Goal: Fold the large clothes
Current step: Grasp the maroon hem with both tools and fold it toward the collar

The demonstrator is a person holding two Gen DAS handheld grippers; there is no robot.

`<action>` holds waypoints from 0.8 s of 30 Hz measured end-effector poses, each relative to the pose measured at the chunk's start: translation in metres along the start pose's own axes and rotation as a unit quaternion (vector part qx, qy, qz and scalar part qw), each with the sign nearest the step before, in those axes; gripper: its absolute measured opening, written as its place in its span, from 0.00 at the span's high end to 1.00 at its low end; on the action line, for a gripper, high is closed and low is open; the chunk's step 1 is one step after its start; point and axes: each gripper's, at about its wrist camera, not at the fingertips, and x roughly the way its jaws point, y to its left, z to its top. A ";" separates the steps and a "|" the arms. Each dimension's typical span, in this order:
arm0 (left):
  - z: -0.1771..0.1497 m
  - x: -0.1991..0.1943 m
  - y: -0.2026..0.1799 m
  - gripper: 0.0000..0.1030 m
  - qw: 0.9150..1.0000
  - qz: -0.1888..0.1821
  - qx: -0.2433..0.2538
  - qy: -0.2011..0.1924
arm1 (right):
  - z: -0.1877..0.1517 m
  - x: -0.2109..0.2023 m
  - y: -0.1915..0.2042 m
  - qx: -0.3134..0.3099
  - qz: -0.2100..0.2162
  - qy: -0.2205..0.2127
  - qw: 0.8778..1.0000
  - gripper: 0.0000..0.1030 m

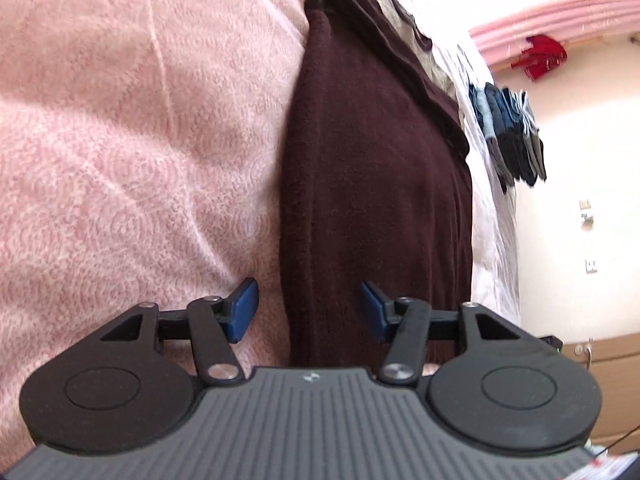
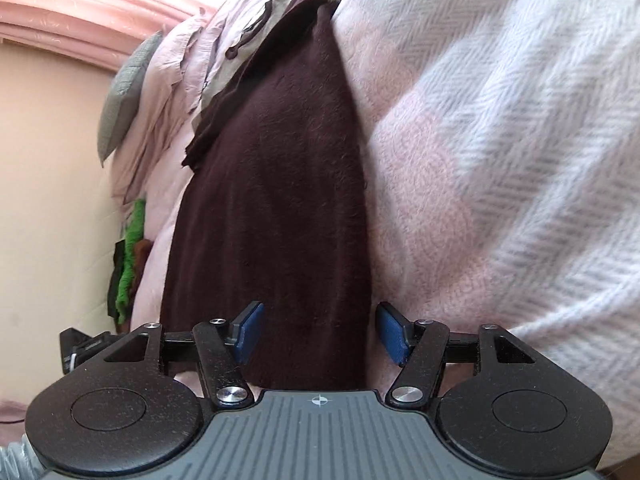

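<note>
Left hand-held gripper (image 1: 309, 312), jaws spread, blue pads either side of the near end of the dark maroon garment (image 1: 372, 184) without pressing it; nothing is pinched. Right hand-held gripper (image 2: 320, 334), likewise spread, straddling the same garment's (image 2: 272, 200) near end, pads clear of the cloth. The garment lies as a long, narrow, already doubled strip on the pink bedcover (image 1: 132, 152), running away from both tools toward a heap of other clothes (image 2: 180, 80) at its far end; a white herringbone blanket (image 2: 520, 120) lies beside it.

The cloth looks like a soft, fuzzy knit: probably light, limp and stretchy, with no stiffness to hold a crease, yet grippy rather than slick. Best hold, by this reading: the two near corners, pinching all layers together at the thick folded edge so the under-layers do not slide free.
</note>
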 end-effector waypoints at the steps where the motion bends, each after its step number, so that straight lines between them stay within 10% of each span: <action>1: 0.002 0.002 -0.001 0.53 1.000 -0.005 0.005 0.009 | 0.001 0.001 -0.002 0.009 0.005 0.008 1.000 0.56; 2: 0.004 0.004 -0.002 0.57 1.000 -0.008 0.008 0.017 | 0.001 0.003 -0.004 0.016 0.005 0.015 1.000 0.67; 4: 0.009 0.008 -0.001 0.97 0.999 -0.009 0.005 0.037 | 0.004 0.004 0.000 0.023 -0.002 0.040 0.999 0.94; 11: 0.042 -0.027 -0.028 0.97 0.998 -0.054 0.006 0.023 | 0.044 -0.050 0.050 -0.002 0.032 -0.017 0.999 0.97; 18: 0.174 -0.029 -0.079 0.96 0.989 -0.132 0.022 -0.059 | 0.167 -0.052 0.124 -0.029 0.052 -0.110 0.992 0.97; 22: 0.275 0.030 -0.099 0.91 0.993 -0.090 0.024 -0.076 | 0.251 -0.001 0.143 -0.023 -0.017 -0.153 0.988 0.96; 24: 0.315 0.059 -0.094 0.86 0.997 -0.042 0.014 -0.068 | 0.284 0.028 0.141 -0.006 -0.070 -0.157 0.985 0.69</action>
